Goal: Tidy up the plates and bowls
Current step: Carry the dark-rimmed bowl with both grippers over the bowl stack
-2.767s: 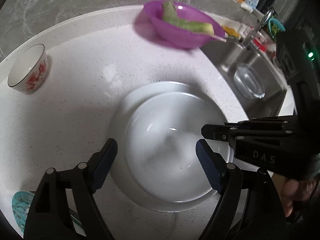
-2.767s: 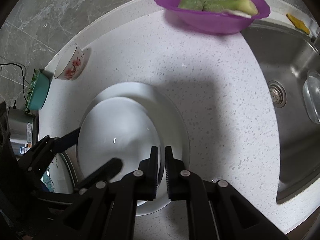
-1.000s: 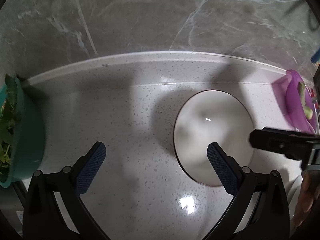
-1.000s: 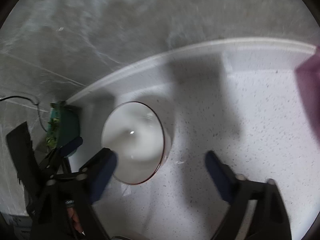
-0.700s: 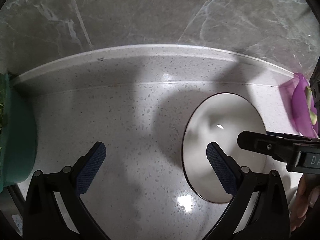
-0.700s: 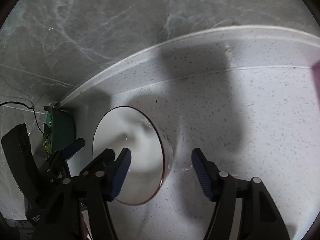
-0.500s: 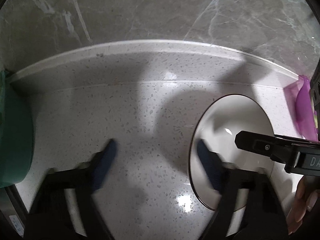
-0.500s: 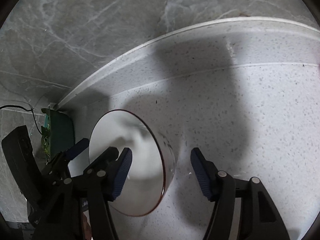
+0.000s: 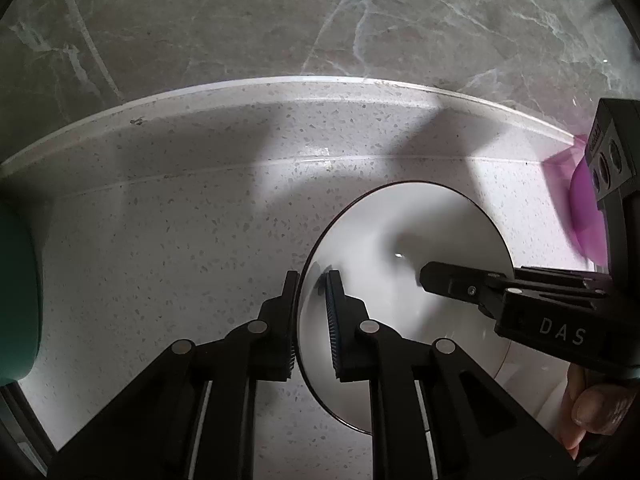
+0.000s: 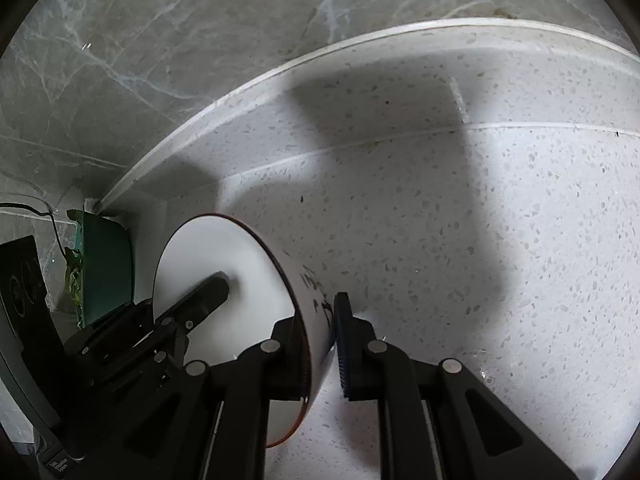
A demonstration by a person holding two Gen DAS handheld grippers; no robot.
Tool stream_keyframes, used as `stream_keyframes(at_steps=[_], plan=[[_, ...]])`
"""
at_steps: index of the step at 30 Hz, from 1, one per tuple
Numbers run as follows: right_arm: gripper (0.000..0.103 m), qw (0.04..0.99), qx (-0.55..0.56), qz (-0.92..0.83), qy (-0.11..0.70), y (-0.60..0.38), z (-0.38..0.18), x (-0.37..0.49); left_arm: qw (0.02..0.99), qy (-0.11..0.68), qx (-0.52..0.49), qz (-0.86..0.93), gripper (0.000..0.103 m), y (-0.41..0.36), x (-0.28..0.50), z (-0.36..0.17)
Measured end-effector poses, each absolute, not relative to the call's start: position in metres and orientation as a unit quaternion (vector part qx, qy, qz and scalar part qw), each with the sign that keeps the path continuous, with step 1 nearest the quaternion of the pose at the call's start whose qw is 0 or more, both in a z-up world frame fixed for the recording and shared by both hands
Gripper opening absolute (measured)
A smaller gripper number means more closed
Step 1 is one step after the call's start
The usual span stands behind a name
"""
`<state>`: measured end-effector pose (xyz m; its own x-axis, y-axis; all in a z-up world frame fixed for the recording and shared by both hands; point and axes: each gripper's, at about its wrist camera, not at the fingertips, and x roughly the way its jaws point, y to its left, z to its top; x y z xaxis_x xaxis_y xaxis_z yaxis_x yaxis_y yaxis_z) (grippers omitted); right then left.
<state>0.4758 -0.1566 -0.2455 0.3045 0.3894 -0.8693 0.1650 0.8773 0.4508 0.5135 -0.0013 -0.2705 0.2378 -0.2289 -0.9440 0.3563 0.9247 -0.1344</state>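
Both grippers have just been closing and now pinch the rim of the white bowl, which sits on the speckled counter in the lower right of the left wrist view. The left gripper grips the near-left rim, one jaw inside, one outside. The right gripper clamps the opposite wall the same way. The risk, as I judge it: glazed ceramic held only by thin rim pinches may slip or tilt if the hands lift unevenly, knocking the teal basin or purple bowl nearby

Black jaws (blue ribbed pads)
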Motion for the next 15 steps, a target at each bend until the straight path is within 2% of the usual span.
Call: stream_keyframes(at_steps=[15], plan=[[0.014,0.78,0.231,0.06,0.578,-0.157,-0.231,0.463,0.785,0.585,0.061,-0.195,0.011,-0.012,0.494,-0.252]])
